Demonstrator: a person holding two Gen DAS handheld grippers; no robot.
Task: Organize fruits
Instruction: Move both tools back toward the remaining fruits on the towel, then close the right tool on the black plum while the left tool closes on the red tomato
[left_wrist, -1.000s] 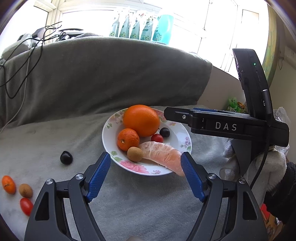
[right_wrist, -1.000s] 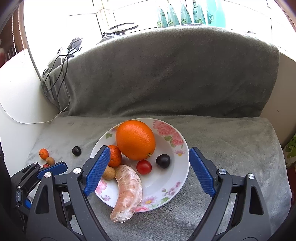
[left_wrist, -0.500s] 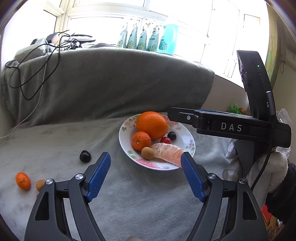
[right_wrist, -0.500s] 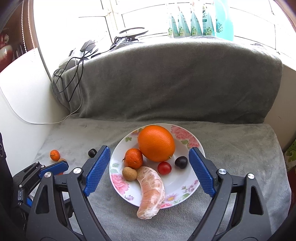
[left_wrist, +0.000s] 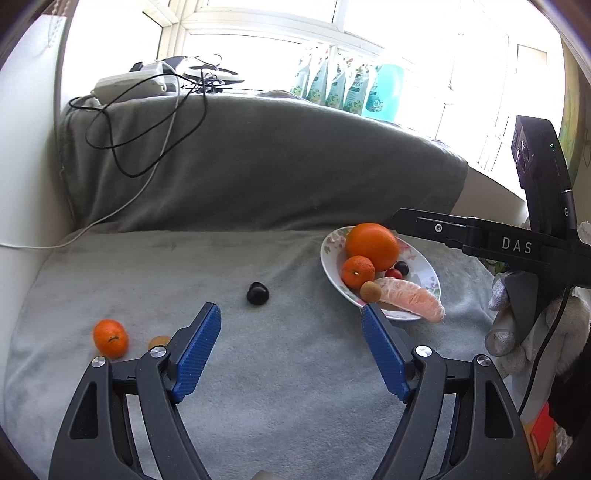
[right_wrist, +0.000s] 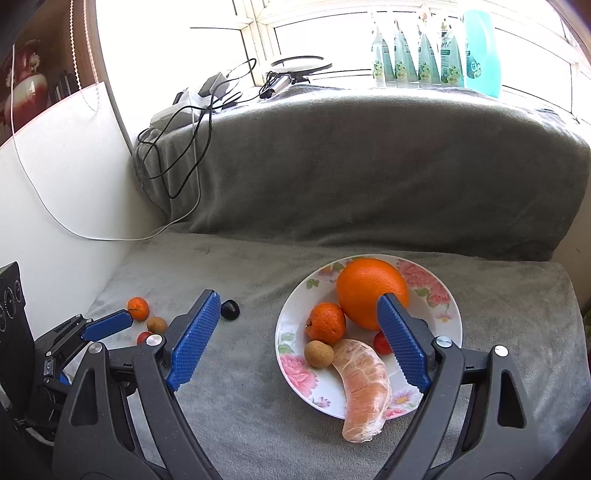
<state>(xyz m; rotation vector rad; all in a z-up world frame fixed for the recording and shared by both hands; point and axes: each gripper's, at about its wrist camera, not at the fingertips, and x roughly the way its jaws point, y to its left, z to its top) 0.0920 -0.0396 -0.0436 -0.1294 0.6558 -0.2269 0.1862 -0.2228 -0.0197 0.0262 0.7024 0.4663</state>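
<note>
A floral plate (right_wrist: 448, 325) (left_wrist: 428, 273) on the grey blanket holds a big orange (right_wrist: 369, 290), a mandarin (right_wrist: 325, 322), a brown longan (right_wrist: 318, 353), a peeled pomelo segment (right_wrist: 365, 391), a cherry tomato (right_wrist: 381, 342) and a dark fruit (left_wrist: 402, 266). Loose on the blanket to the left lie a dark fruit (left_wrist: 257, 293), a mandarin (left_wrist: 110, 338), a longan (left_wrist: 159, 342) and a cherry tomato (right_wrist: 144, 336). My left gripper (left_wrist: 291, 347) is open and empty, near the loose fruits. My right gripper (right_wrist: 295, 339) is open and empty, low over the plate's left edge.
The blanket-covered seat back (right_wrist: 351, 166) rises behind. Cables (left_wrist: 147, 122) and a power strip (left_wrist: 129, 83) lie on its left top. Bottles (right_wrist: 424, 51) stand on the windowsill. A white wall (right_wrist: 55, 184) bounds the left side.
Both grippers have pulled back and swung left. The plate now sits to the right in both views and the loose fruits on the left have come closer. Both stay open.
</note>
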